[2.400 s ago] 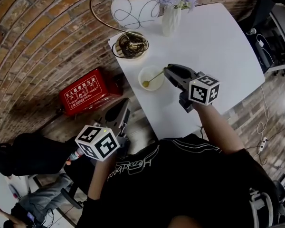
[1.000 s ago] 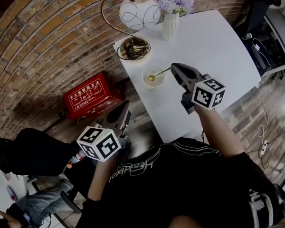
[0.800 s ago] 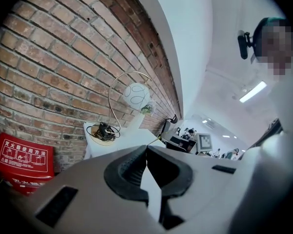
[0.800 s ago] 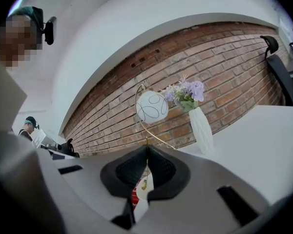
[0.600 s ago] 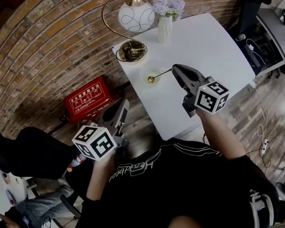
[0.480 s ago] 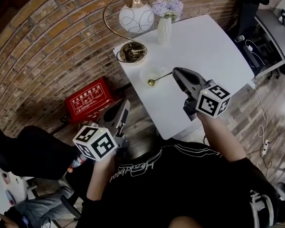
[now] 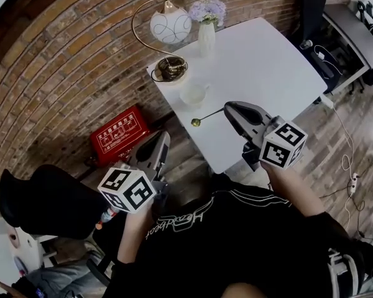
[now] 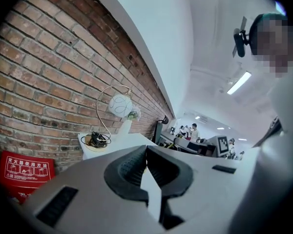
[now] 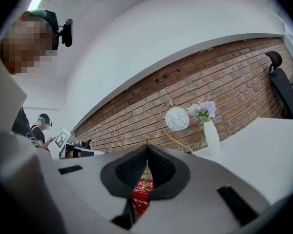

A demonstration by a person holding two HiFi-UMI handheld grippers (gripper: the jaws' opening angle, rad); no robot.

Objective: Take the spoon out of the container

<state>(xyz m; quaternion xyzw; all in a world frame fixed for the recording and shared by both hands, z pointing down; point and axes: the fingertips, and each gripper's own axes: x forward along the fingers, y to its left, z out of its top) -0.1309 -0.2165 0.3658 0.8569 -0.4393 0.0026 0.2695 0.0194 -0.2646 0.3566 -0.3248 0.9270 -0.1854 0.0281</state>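
The right gripper (image 7: 226, 108) pinches the thin handle of a gold spoon (image 7: 202, 118) between tightly pressed jaws. The spoon juts out sideways, clear of the white container (image 7: 193, 95) and near the edge of the white table (image 7: 267, 61); the container stands there close to a globe lamp (image 7: 170, 27) and a vase of flowers (image 7: 206, 33); the left gripper (image 7: 161, 140) hangs off the table's side, jaws together on nothing, by a red box (image 7: 118, 134) against the brick wall (image 8: 39, 82).
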